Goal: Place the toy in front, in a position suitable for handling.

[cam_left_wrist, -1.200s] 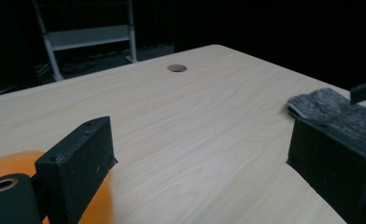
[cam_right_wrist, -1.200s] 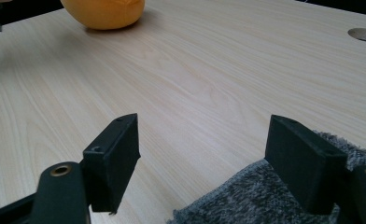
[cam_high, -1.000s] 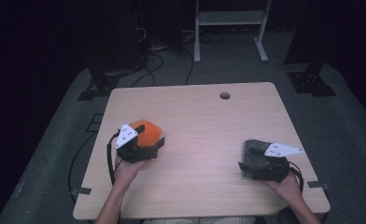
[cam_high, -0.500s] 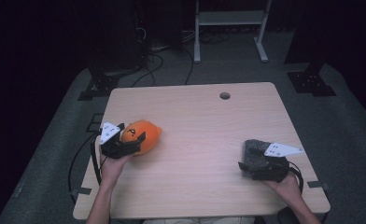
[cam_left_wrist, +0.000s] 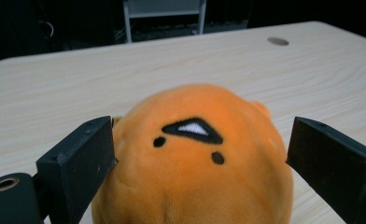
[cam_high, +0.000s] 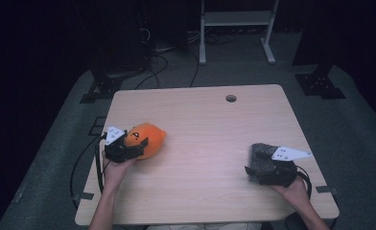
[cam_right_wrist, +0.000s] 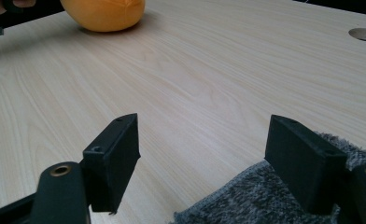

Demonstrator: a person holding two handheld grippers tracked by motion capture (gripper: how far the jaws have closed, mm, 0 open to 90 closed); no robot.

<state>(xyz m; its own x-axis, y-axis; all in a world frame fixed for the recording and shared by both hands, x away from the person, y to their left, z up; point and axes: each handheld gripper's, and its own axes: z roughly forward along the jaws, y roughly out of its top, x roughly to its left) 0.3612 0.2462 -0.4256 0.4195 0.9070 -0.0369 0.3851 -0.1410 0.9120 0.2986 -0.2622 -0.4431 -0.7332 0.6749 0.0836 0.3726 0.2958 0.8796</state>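
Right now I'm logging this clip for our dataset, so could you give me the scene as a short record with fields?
surface: light wooden table with a round hole near its far edge
left gripper: open, jaws on either side of the orange plush toy, left jaw touching it, right jaw apart
right gripper: open, holding nothing
grey cloth: lying on the table under the right gripper's right jaw
toy position: left part of the table
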